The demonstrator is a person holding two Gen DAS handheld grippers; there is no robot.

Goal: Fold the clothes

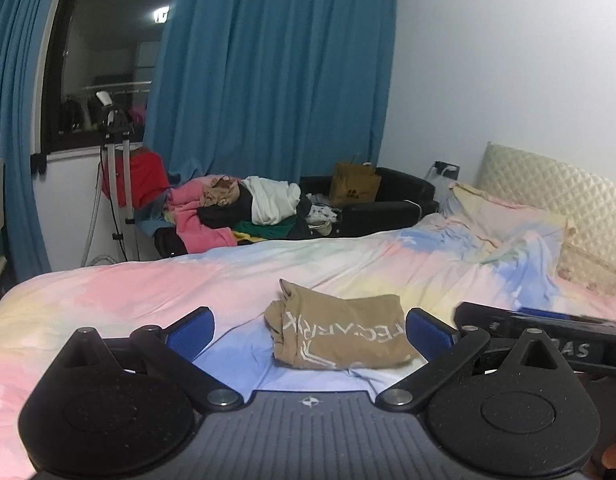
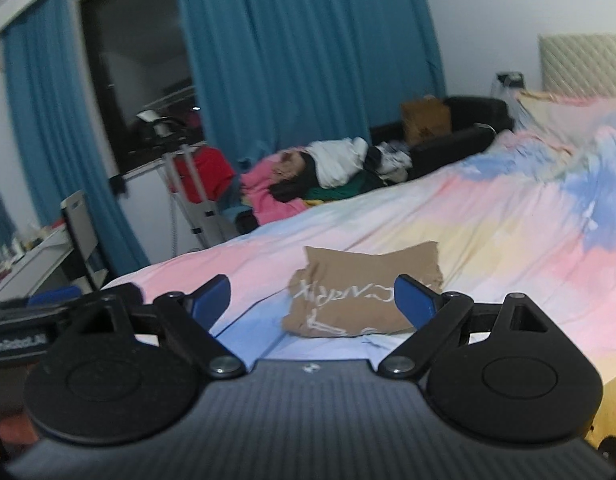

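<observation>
A tan shirt with white lettering (image 1: 339,332) lies folded into a small bundle on the pastel bedspread (image 1: 188,280). It also shows in the right wrist view (image 2: 359,296). My left gripper (image 1: 309,330) is open and empty, its blue pads on either side of the bundle and just short of it. My right gripper (image 2: 313,300) is open and empty, also just short of the bundle. The right gripper's body shows at the right edge of the left wrist view (image 1: 547,332).
A heap of unfolded clothes (image 1: 244,208) lies on a dark sofa beyond the bed, with a brown paper bag (image 1: 355,186). Blue curtains (image 1: 268,72) and a window stand behind. A pillow (image 1: 507,216) and headboard are at the right. A stand (image 1: 116,184) is at the left.
</observation>
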